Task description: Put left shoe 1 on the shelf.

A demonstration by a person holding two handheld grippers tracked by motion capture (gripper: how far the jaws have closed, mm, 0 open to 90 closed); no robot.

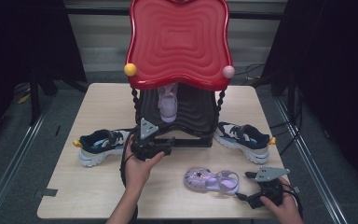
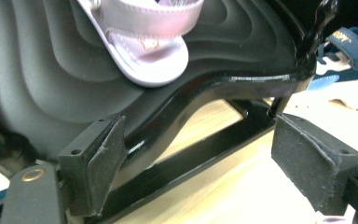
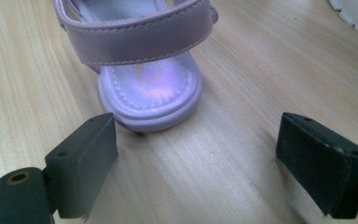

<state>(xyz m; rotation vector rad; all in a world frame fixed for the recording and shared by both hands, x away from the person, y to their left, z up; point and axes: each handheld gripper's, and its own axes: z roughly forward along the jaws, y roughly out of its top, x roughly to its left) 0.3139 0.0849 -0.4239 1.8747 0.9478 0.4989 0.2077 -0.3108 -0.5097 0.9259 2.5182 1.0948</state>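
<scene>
Your right gripper (image 3: 196, 163) is open just behind the heel of the purple sandal (image 1: 210, 180) lying in front of the shoe rack (image 1: 179, 79); close on the heel squarely. Your left gripper (image 2: 196, 158) stands open, empty, at the rack's base. Two sandals, two sneakers.

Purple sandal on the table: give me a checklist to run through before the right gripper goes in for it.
1. Right gripper open: ok, jaws wide apart with nothing between them.
2. Aimed at the purple sandal on the table: ok, its heel end faces the jaws.
3. Pads clear of the sandal: ok, bare wood between.
4. Left gripper out of the way: ok, open at the black shelf of the shoe rack.
5. Second purple sandal already on the rack: ok.
6. Sneakers clear of the path: ok, beside the rack.
</scene>
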